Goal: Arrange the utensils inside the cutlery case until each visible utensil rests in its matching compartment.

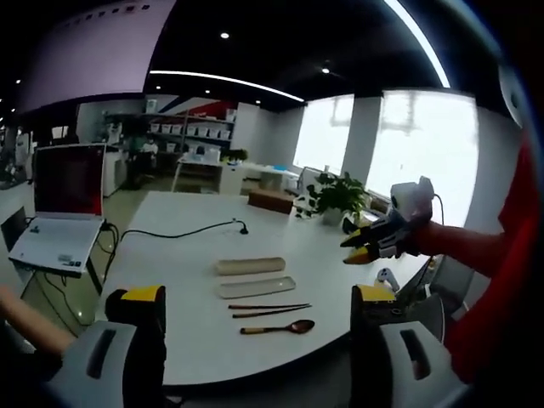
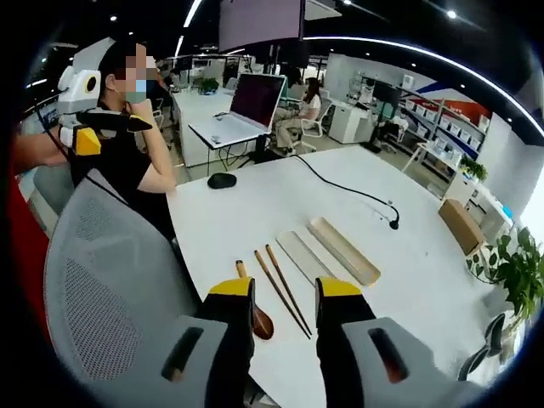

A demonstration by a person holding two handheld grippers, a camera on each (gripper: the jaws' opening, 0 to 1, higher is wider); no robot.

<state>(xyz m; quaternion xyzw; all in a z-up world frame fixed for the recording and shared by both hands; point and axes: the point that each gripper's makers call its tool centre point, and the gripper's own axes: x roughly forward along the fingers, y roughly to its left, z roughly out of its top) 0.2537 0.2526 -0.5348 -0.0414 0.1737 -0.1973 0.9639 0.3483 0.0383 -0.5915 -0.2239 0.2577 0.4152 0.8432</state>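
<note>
On the white table (image 1: 187,340) lie a beige cutlery case (image 1: 249,265), its flat lid (image 1: 257,287), two dark chopsticks (image 1: 268,309) and a wooden spoon (image 1: 279,326), all in a row. My left gripper (image 1: 257,294) hovers well short of them, jaws wide apart and empty. The right gripper (image 1: 350,251) hangs in the air to the right of the table. In the right gripper view, the right gripper (image 2: 285,287) is open above the chopsticks (image 2: 274,276). Its left jaw partly hides the spoon (image 2: 259,321). Beyond lie the lid (image 2: 299,255) and case (image 2: 344,249).
A laptop (image 2: 246,106), a black mouse (image 2: 221,180) and a black cable (image 2: 357,194) are at the table's far end. A cardboard box (image 2: 461,225) and a plant (image 1: 336,197) stand on the opposite side. A grey mesh chair (image 2: 102,280) and a seated person (image 2: 127,161) are close by.
</note>
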